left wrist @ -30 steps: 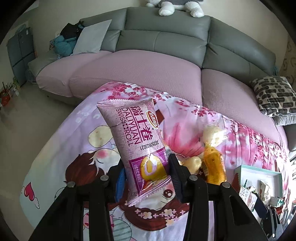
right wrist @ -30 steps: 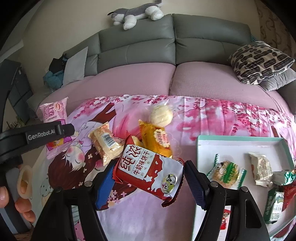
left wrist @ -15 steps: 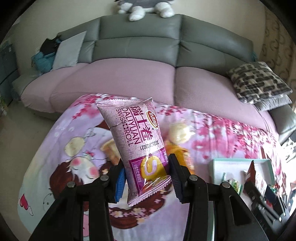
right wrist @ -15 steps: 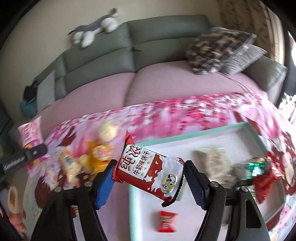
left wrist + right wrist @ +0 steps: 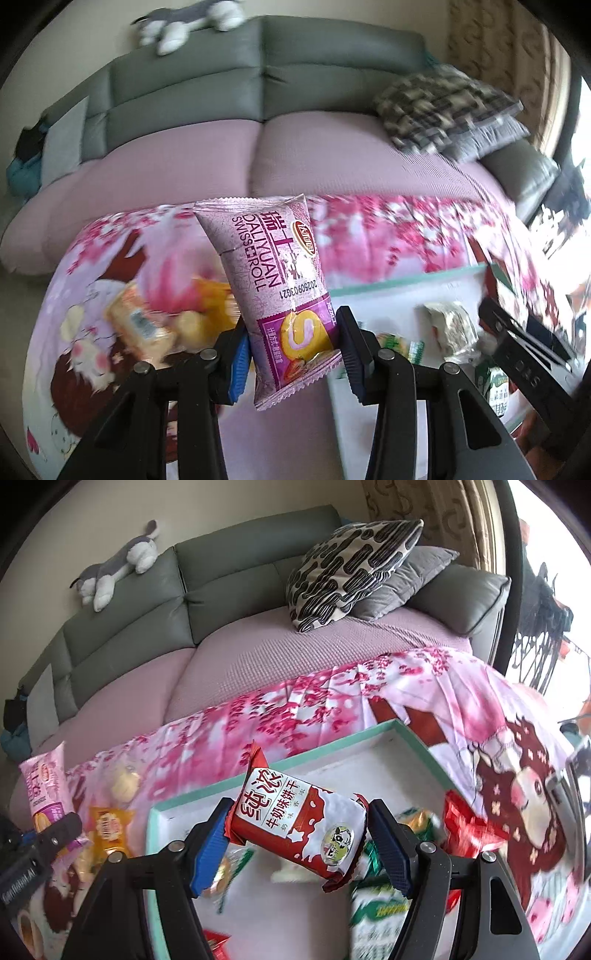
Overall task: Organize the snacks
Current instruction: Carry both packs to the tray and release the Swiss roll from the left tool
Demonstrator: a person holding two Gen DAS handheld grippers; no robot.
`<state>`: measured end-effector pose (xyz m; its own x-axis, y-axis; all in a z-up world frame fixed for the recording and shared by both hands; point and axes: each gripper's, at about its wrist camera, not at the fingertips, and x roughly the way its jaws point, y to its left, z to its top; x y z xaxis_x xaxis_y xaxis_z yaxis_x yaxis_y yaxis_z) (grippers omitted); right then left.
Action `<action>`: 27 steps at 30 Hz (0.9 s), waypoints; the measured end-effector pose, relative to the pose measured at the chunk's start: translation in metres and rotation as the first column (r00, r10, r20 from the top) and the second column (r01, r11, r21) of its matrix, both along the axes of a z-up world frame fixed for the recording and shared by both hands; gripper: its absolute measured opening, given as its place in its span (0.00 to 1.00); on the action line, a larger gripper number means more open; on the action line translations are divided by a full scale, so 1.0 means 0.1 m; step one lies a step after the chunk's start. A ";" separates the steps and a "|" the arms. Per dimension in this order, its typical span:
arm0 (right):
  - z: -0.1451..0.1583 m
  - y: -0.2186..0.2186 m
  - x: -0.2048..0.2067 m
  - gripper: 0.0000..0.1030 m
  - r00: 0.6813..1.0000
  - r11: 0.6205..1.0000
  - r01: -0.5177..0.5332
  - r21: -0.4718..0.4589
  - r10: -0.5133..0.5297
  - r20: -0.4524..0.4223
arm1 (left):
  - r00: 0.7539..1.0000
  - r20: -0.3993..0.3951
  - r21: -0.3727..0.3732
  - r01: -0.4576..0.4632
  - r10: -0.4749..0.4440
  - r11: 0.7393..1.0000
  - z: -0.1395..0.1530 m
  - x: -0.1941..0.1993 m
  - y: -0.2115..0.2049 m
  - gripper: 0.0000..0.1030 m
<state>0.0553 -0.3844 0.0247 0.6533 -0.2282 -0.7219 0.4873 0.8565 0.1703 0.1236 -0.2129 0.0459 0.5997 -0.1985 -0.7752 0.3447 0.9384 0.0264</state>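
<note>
The left gripper [image 5: 293, 356] has its 2 blue-padded fingers [image 5: 238, 363] pinching the lower end of a purple Swiss roll packet [image 5: 273, 280], which stands upright between them with its top seam well above the pads. Under and behind it lies a pink cartoon-print cloth [image 5: 388, 236], with blurred yellow and orange snack packs [image 5: 177, 317] to the left and a white tray with a teal rim [image 5: 406, 282] to the right, holding a few wrapped snacks [image 5: 450, 325].

The right gripper [image 5: 295, 849] has its 2 fingers [image 5: 208, 851] pressed against the short ends of a red and white biscuit packet [image 5: 295, 827], held crosswise and tilted down to the right, above the tray [image 5: 280, 768]. Beneath it in the tray lie several wrappers, among them a green and white pack [image 5: 376, 912] and a red one [image 5: 469, 830]. At the left edge of this view the other gripper shows with its purple packet, over the cloth beside the tray. Beyond the cloth is a grey sofa [image 5: 229, 572] with a pink seat cover, a patterned cushion [image 5: 351, 568] and a plush toy [image 5: 118, 565] on its back.
</note>
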 end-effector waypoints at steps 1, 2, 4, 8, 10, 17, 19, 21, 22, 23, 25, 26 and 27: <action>-0.02 -0.03 0.02 0.73 1.000 1.000 -0.001 -0.007 0.001 -0.004 | 1.000 -0.008 0.006 0.019 -0.019 1.000 -0.05 0.00 -0.09 0.44; -0.04 -0.06 0.03 0.73 1.000 1.000 -0.001 -0.013 0.001 -0.006 | 0.999 -0.014 0.008 0.032 -0.032 0.999 -0.08 -0.01 -0.14 0.44; -0.07 -0.11 0.04 0.73 1.000 1.000 0.002 -0.028 -0.002 -0.011 | 0.997 -0.030 0.013 0.070 -0.070 0.997 -0.18 -0.01 -0.30 0.44; -0.11 -0.21 0.05 0.73 1.000 0.999 0.015 -0.052 -0.017 -0.024 | 0.993 -0.037 0.028 0.114 -0.113 0.993 -0.27 -0.03 -0.51 0.44; -0.14 -0.27 0.04 0.73 0.999 0.999 0.024 -0.048 -0.026 -0.028 | 0.991 -0.040 0.026 0.125 -0.124 0.992 -0.30 -0.04 -0.56 0.44; -0.17 -0.38 0.02 0.73 0.999 0.998 0.041 -0.043 -0.042 -0.029 | 0.986 -0.045 0.049 0.161 -0.159 0.986 -0.40 -0.10 -0.74 0.44; -0.19 -0.40 0.01 0.73 0.998 0.998 0.045 -0.038 -0.046 -0.033 | 0.985 -0.047 0.058 0.171 -0.168 0.984 -0.44 -0.11 -0.80 0.44; -0.20 -0.41 0.02 0.73 0.998 0.998 0.045 -0.038 -0.046 -0.038 | 0.984 -0.049 0.065 0.176 -0.173 0.982 -0.46 -0.12 -0.83 0.44; -0.21 -0.40 0.02 0.73 0.998 0.998 0.044 -0.042 -0.046 -0.042 | 0.983 -0.050 0.067 0.178 -0.175 0.982 -0.47 -0.13 -0.83 0.44; -0.21 -0.40 0.02 0.73 0.998 0.998 0.043 -0.044 -0.045 -0.045 | 0.983 -0.051 0.069 0.179 -0.176 0.981 -0.47 -0.13 -0.83 0.44; -0.21 -0.39 0.02 0.73 0.998 0.998 0.038 -0.047 -0.040 -0.046 | 0.983 -0.049 0.076 0.181 -0.178 0.981 -0.48 -0.14 -0.85 0.44; -0.21 -0.39 0.02 0.73 0.998 0.998 0.039 -0.049 -0.041 -0.046 | 0.983 -0.047 0.080 0.182 -0.179 0.980 -0.49 -0.14 -0.85 0.44; -0.21 -0.38 0.02 0.73 0.998 0.998 0.041 -0.051 -0.044 -0.047 | 0.982 -0.046 0.081 0.184 -0.181 0.980 -0.49 -0.15 -0.85 0.44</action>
